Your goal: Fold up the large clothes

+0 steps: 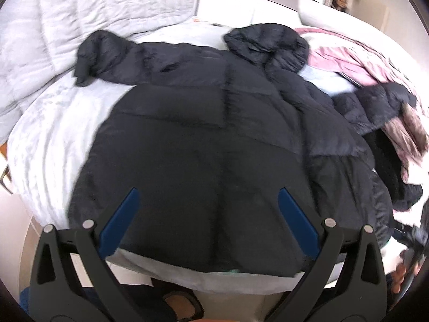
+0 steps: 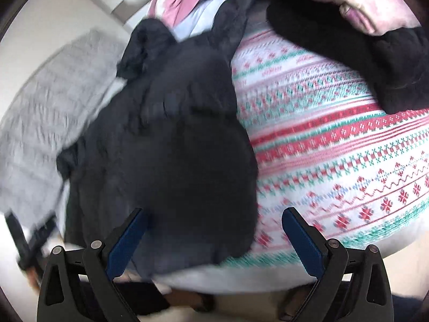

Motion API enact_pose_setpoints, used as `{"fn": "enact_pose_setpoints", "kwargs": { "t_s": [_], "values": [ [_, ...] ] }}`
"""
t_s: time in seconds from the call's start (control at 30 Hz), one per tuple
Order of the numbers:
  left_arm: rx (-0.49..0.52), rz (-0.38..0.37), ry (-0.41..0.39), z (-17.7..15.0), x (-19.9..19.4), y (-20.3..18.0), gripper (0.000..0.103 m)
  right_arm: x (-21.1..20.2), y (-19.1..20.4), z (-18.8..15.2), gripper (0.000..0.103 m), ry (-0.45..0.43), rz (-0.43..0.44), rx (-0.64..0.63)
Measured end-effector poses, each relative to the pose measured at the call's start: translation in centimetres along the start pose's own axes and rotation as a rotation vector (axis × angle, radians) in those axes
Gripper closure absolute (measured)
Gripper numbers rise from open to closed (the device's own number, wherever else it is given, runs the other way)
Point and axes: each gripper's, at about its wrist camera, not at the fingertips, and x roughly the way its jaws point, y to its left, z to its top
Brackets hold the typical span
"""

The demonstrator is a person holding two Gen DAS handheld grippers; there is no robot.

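Observation:
A large black puffer jacket (image 1: 209,134) lies spread flat on the bed, hood (image 1: 268,45) at the far end, one sleeve (image 1: 102,56) stretched out to the left. My left gripper (image 1: 209,196) hovers open above the jacket's near hem, nothing between its blue-padded fingers. In the right wrist view the same jacket (image 2: 166,155) fills the left and middle, blurred by motion. My right gripper (image 2: 214,214) stands open over the jacket's right edge, empty.
A grey quilt (image 1: 67,21) is bunched at the far left of the bed. A patterned red, green and white cover (image 2: 335,139) lies right of the jacket. Pink and dark clothes (image 1: 375,86) are piled at the right. A person (image 1: 340,1) stands in the far background.

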Motion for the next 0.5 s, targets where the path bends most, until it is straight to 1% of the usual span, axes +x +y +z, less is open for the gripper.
{"fn": "enact_pose_setpoints", "kwargs": {
  "t_s": [0.03, 0.07, 0.13, 0.2, 0.23, 0.27, 0.3, 0.33, 0.37, 0.4, 0.43, 0.47, 0.5],
  "values": [
    [-0.006, 0.003, 0.009, 0.0, 0.2, 1.2, 0.0, -0.4, 0.0, -0.4, 0.002, -0.004, -0.028, -0.034],
    [-0.016, 0.01, 0.011, -0.1, 0.3, 1.9, 0.0, -0.7, 0.2, -1.1, 0.002, 0.0, -0.066, -0.094],
    [-0.064, 0.045, 0.027, -0.4, 0.9, 4.5, 0.0, -0.2, 0.8, -2.3, 0.002, 0.03, -0.13, -0.189],
    [-0.091, 0.063, 0.042, -0.7, 1.5, 5.9, 0.0, 1.9, 2.3, -3.3, 0.002, 0.066, -0.198, -0.278],
    [-0.103, 0.085, 0.047, -0.9, 1.9, 6.5, 0.0, 2.6, 2.6, -3.1, 0.002, 0.074, -0.208, -0.274],
    [-0.108, 0.098, 0.055, -1.0, 2.2, 6.7, 0.0, 3.7, 2.9, -2.7, 0.003, 0.078, -0.221, -0.242],
    [-0.115, 0.107, 0.071, -1.2, 2.7, 6.9, 0.0, 4.0, 3.0, -2.6, 0.013, 0.069, -0.224, -0.221],
    [-0.122, 0.1, 0.09, -1.4, 3.2, 7.0, 0.0, 4.3, 3.4, -2.3, 0.021, 0.047, -0.222, -0.203],
    [-0.128, 0.083, 0.111, -1.5, 3.7, 7.0, 0.0, 4.5, 3.9, -2.2, 0.056, 0.034, -0.225, -0.213],
    [-0.13, 0.082, 0.118, -1.6, 3.9, 7.1, 0.0, 4.3, 4.3, -2.0, 0.1, 0.012, -0.284, -0.222],
    [-0.126, 0.094, 0.122, -1.6, 4.2, 7.1, 0.0, 3.7, 4.6, -1.9, 0.099, -0.042, -0.36, -0.223],
    [-0.122, 0.103, 0.123, -1.6, 4.3, 7.1, 0.0, 2.2, 5.0, -2.0, 0.099, -0.134, -0.445, -0.244],
    [-0.121, 0.106, 0.122, -1.7, 4.3, 7.2, 0.0, 0.8, 5.4, -2.0, 0.099, -0.197, -0.498, -0.254]
  ]
}}
